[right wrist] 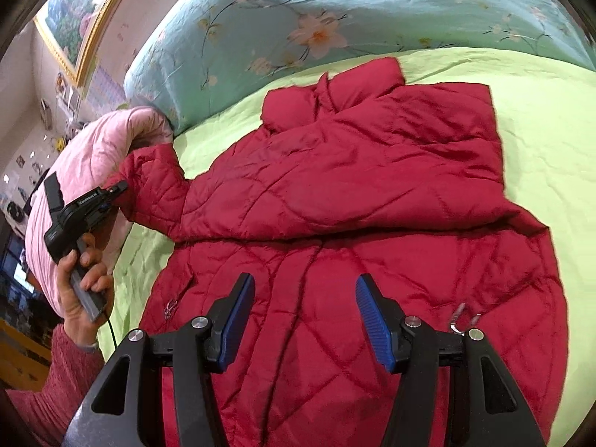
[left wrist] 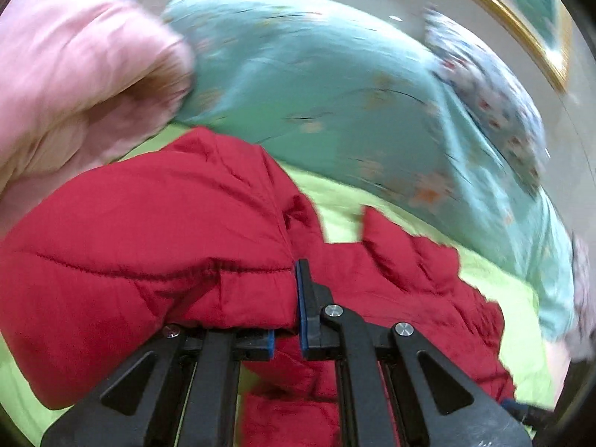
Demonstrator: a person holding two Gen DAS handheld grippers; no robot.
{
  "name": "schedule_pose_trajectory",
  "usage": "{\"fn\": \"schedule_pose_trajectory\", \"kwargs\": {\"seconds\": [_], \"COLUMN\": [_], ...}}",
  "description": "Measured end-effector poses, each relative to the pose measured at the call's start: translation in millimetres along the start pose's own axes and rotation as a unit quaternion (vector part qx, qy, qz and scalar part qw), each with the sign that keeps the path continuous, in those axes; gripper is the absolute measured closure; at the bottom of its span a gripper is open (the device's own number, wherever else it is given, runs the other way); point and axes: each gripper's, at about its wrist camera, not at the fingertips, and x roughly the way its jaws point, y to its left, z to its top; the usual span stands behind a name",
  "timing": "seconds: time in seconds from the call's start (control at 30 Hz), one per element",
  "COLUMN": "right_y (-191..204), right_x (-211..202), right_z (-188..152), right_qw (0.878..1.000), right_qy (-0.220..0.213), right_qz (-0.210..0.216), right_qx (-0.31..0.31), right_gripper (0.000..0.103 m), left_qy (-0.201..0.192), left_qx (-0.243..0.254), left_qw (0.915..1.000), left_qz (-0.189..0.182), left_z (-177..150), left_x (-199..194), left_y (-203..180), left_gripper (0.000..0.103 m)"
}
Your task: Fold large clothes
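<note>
A red quilted jacket (right wrist: 335, 223) is spread across the middle of the bed (right wrist: 540, 119), its collar toward the teal floral duvet (right wrist: 298, 11) at the far edge. The cuff of one sleeve (right wrist: 152, 190) is clamped in the closed left tool (right wrist: 121, 188) beside a pink pillow (right wrist: 85, 156). The right tool (right wrist: 305, 320) is held open above the jacket's hem, with nothing gripped.

The left gripper (left wrist: 294, 298) clamps the cuff of a red quilted jacket (left wrist: 149, 231) above a lime-green sheet (left wrist: 335, 219), pink bedding (left wrist: 74, 74) far left, teal floral quilt (left wrist: 316, 85) beyond.
</note>
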Motion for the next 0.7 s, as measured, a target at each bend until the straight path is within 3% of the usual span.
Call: {"fn": "schedule_pose_trajectory", "kwargs": {"seconds": [0.2, 0.4, 0.7], "right_y": [-17, -36, -65], "right_x": [-11, -21, -29], "right_z": [3, 3, 16], "right_qw": [0.999, 0.998, 0.995], "right_qy": [-0.02, -0.032, -0.047], "right_qz": [0.002, -0.003, 0.005], "right_qx": [0.029, 0.055, 0.092], "right_gripper": [0.044, 0.044, 0.044], "left_qy": [0.009, 0.033, 0.086], "left_qx": [0.119, 0.189, 0.301], "left_qw": [0.9924, 0.9807, 0.9497], "left_qz": [-0.031, -0.037, -0.005], "left_z": [-12, -37, -96], "left_x": [4, 27, 74], "left_y": [-83, -140, -190], "left_gripper": [0.097, 0.097, 0.097]}}
